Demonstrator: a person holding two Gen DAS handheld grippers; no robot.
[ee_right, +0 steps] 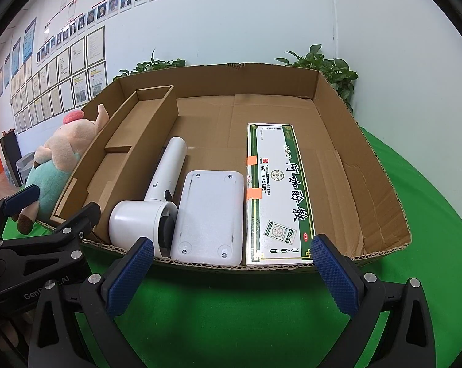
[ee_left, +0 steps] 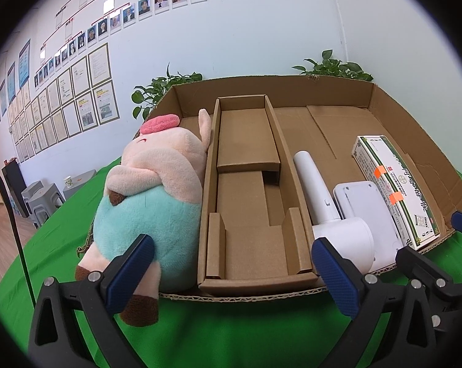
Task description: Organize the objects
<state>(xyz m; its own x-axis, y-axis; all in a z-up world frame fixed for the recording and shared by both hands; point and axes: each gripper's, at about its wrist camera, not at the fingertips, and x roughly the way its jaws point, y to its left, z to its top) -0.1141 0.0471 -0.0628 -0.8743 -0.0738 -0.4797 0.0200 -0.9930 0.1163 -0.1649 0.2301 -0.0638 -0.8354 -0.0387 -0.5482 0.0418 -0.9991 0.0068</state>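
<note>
A shallow cardboard tray (ee_left: 292, 87) (ee_right: 381, 184) lies on the green cloth. In it, left to right: a pink and teal plush pig (ee_left: 157, 190) (ee_right: 56, 156), a narrow cardboard insert box (ee_left: 246, 190) (ee_right: 123, 141), a white hair dryer (ee_left: 329, 208) (ee_right: 157, 196), a white flat device (ee_left: 366, 205) (ee_right: 211, 214), and a green and white medicine box (ee_left: 396, 187) (ee_right: 277, 196). My left gripper (ee_left: 234, 273) is open in front of the tray's near edge. My right gripper (ee_right: 232, 276) is open, facing the dryer, device and medicine box.
Green cloth (ee_right: 231, 312) covers the table around the tray. Potted plants (ee_left: 160, 87) (ee_right: 329, 67) stand behind the tray against a white wall with framed papers. Grey stools (ee_left: 43, 199) stand on the floor at far left.
</note>
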